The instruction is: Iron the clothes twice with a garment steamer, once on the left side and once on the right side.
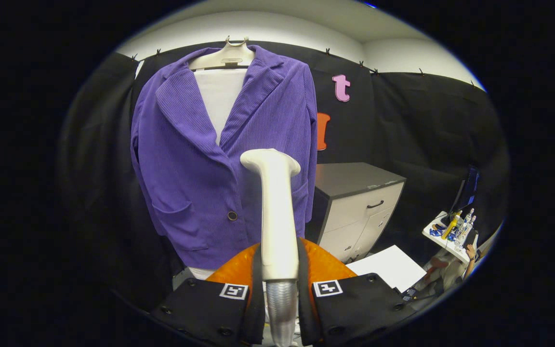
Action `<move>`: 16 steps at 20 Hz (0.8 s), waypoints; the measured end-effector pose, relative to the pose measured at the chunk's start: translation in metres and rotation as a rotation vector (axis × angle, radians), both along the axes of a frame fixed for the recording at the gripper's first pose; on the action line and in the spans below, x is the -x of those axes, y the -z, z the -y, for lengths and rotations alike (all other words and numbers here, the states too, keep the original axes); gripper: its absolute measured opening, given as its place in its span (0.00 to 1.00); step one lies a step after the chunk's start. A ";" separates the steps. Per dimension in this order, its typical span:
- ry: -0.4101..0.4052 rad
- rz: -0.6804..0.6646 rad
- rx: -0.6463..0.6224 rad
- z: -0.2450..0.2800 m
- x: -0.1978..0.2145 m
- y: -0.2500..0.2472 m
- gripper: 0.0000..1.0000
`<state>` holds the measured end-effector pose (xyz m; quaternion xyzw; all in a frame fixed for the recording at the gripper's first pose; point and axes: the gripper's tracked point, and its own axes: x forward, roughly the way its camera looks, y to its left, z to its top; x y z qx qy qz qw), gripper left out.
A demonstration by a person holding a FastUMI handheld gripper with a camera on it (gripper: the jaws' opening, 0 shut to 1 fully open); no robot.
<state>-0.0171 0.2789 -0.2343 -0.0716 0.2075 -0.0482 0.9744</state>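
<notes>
I have the gripper (pixel 280 270) clamped on the garment steamer (pixel 274 212) by its handle, head upright and facing the purple jacket (pixel 195 159) hanging just beyond on its hanger (pixel 227 57), so steam meets the cloth squarely.

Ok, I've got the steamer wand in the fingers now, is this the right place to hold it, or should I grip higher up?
Probably stay low. The gripper is shut on the steamer wand at the base of its straight handle, just above the ribbed hose, one finger on each side. The handle is upright and even there; its top flares into the head, which must stay free to face the purple jacket.
</notes>
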 end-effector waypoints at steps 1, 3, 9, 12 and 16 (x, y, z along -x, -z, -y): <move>0.002 -0.016 0.001 0.000 0.002 0.008 0.36; 0.005 -0.045 0.001 0.001 0.006 0.023 0.36; 0.019 -0.132 0.005 0.005 0.021 0.068 0.36; 0.024 -0.181 0.010 0.010 0.030 0.091 0.36; 0.033 -0.250 0.010 0.016 0.041 0.127 0.36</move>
